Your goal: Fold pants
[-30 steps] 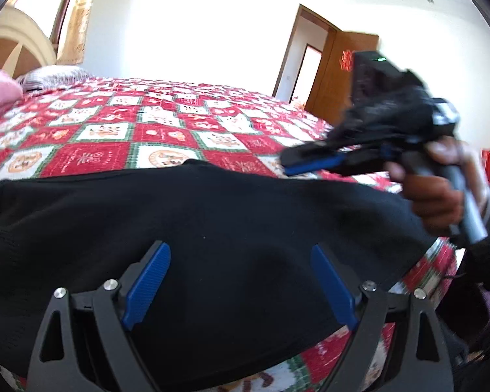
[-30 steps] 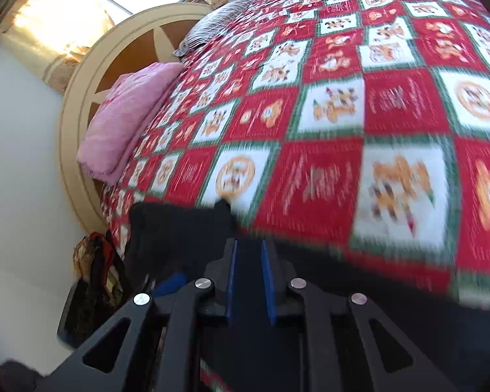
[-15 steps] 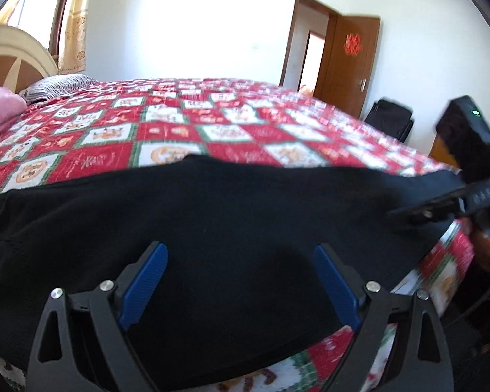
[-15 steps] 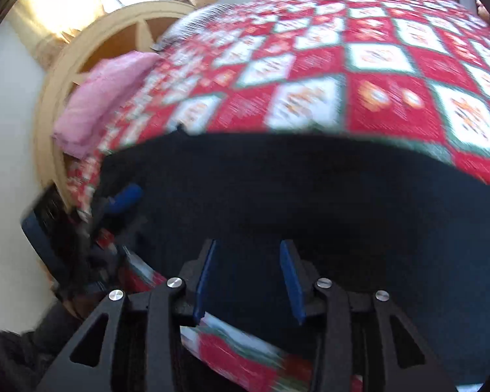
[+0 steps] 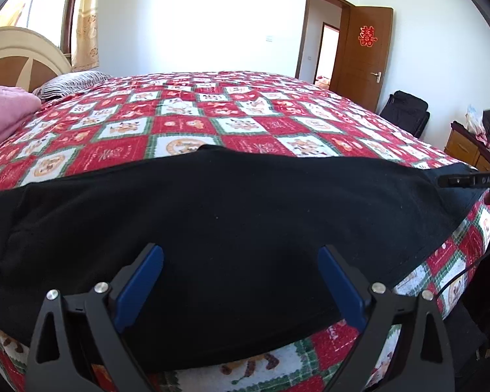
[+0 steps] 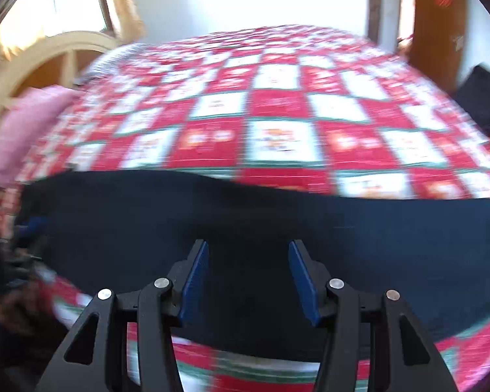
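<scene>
You face a bed (image 5: pixel 212 114) under a red, white and green patchwork quilt, its cream arched headboard (image 5: pixel 19 55) at the left end beside a sunlit curtained window (image 5: pixel 81 32). White walls glare with daylight. Past the far right corner a brown wooden door (image 5: pixel 366 52) stands open, a black bag (image 5: pixel 405 111) near it.
</scene>
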`<act>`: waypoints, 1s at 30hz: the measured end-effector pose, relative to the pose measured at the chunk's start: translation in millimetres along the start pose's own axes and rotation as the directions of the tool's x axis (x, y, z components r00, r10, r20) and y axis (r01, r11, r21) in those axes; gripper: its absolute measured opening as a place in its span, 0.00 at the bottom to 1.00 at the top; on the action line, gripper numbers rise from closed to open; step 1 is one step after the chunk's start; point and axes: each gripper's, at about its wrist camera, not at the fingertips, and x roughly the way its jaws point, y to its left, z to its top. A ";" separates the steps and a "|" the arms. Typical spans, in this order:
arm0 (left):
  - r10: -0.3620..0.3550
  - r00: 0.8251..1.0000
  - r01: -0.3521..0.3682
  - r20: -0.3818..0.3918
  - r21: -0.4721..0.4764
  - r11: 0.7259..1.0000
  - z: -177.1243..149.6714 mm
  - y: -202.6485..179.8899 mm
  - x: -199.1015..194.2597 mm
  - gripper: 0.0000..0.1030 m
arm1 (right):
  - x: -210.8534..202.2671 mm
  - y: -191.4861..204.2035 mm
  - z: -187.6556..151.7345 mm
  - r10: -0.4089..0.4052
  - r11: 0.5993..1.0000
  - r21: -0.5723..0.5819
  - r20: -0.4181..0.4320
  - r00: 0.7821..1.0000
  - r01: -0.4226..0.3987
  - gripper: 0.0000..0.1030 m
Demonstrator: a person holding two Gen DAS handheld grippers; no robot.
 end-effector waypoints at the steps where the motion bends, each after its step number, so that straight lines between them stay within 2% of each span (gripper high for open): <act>1: 0.004 1.000 -0.004 -0.004 0.009 1.000 -0.4 -2.2 0.9 0.95 | 1.0 -7.7 -1.7 -0.030 1.000 -0.005 -0.003 1.000 0.030 0.52; 2: 0.009 1.000 -0.009 -0.007 0.015 1.000 -0.8 -3.9 1.4 0.95 | 4.7 -17.3 -3.8 -0.081 0.997 -0.008 -0.017 0.997 0.081 0.52; 4: 0.017 1.000 -0.016 -0.012 0.028 0.999 -2.3 -6.9 2.1 0.97 | 12.8 -27.4 -9.9 -0.123 0.992 -0.014 -0.044 0.991 0.122 0.52; 12: 0.042 0.999 -0.041 -0.031 0.051 0.998 -4.3 -14.0 2.3 1.00 | 14.1 -37.2 -19.6 -0.113 0.993 -0.032 -0.032 0.993 0.112 0.52; 17: 0.070 0.997 -0.067 -0.033 0.098 0.993 -9.0 -20.2 5.9 1.00 | 12.7 -33.0 -27.9 -0.106 0.993 -0.064 -0.023 0.994 0.104 0.52; 22: 0.044 0.998 -0.041 -0.034 0.081 0.996 0.0 -22.9 -1.7 1.00 | -1.1 -40.4 -22.8 -0.047 0.998 -0.038 -0.017 0.999 0.046 0.52; 26: 0.034 0.999 -0.033 -0.006 0.079 0.996 8.4 -26.3 -6.1 1.00 | -37.0 -78.0 -16.4 -0.031 0.998 0.065 0.071 0.997 0.027 0.52; 30: 0.040 0.999 -0.039 -0.024 0.043 0.998 6.9 -21.4 1.7 1.00 | -79.3 -151.5 -12.8 -0.064 0.959 0.284 0.158 0.985 0.017 0.52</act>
